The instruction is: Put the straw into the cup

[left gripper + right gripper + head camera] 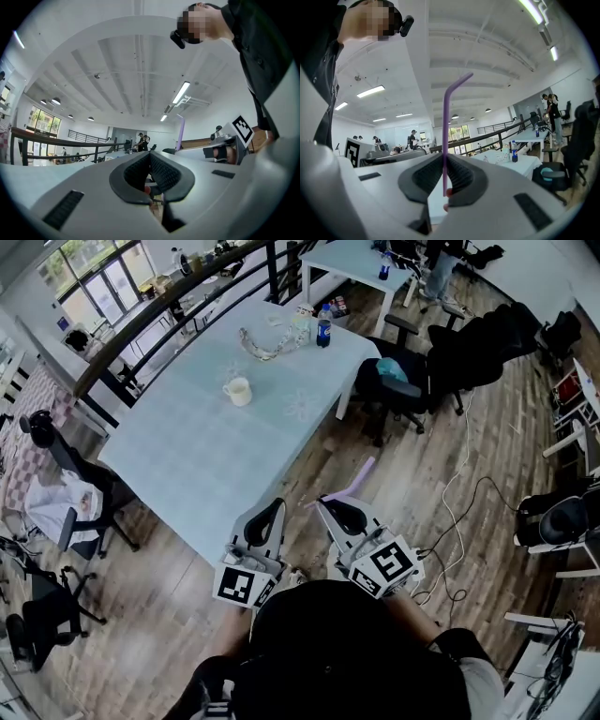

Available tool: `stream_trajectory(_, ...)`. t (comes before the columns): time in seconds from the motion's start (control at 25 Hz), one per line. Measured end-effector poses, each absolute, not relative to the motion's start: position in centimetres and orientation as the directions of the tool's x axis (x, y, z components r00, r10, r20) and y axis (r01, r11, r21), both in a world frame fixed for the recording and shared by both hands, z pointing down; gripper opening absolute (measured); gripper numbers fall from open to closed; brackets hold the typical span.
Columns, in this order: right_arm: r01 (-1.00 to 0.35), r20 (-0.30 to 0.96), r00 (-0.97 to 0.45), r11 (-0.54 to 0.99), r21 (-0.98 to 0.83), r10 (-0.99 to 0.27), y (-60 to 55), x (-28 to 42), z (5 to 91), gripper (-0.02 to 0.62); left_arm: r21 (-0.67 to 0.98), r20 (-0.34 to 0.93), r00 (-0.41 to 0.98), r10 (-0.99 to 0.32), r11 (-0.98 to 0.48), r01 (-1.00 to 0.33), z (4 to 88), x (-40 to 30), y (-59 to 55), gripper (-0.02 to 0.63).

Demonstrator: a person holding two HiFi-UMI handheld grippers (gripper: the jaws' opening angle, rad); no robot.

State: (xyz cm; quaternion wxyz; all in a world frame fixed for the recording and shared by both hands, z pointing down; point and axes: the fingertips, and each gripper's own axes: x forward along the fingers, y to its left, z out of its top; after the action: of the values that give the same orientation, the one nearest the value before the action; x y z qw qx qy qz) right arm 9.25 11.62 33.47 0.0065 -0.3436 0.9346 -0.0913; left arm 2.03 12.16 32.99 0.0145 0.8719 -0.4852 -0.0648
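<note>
A white cup (238,390) stands on the pale blue table (187,465), far ahead of both grippers. My right gripper (330,505) (443,161) is shut on a purple bendy straw (352,486) (446,131), which stands up from the jaws with its bent tip at the top. Beside it, my left gripper (271,506) (150,157) is shut with nothing between its pads. Both are held near the table's front corner, close to the person's body. In the left gripper view the straw (180,133) and the right gripper's marker cube (243,130) show at the right. Neither gripper view shows the cup.
A blue-labelled bottle (323,326) (513,152), a small container (302,317) and a crumpled clear wrapper (261,346) lie at the table's far end. Black office chairs (412,371) stand to the right, another chair (70,493) to the left. Cables (455,512) trail over the wooden floor.
</note>
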Motion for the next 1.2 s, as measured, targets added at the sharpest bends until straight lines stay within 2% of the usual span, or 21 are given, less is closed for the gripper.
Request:
stream_trajectory(0.4, -0.605, 0.068, -0.795, 0.777, -0.177, -0.603, 1.7, 13.5, 33.6, 0.035, 0.090, -0.086, 0.424, -0.902, -0.431, -0.898, 33.1, 5.3, 3.4, 0.014)
stream_trajectory(0.84, -0.461, 0.060, -0.887, 0.867, -0.188, -0.459, -7.6, 16.8, 33.7, 0.035, 0.116, -0.098, 0.218, -0.971, -0.228, -0.967, 32.9, 8.1, -4.5, 0.014)
stream_trajectory(1.2, -0.350, 0.050, -0.936, 0.913, -0.210, -0.348, -12.2, 16.5, 33.8, 0.035, 0.116, -0.080, 0.086, -0.993, -0.095, -0.989, 33.2, 8.0, -7.7, 0.014)
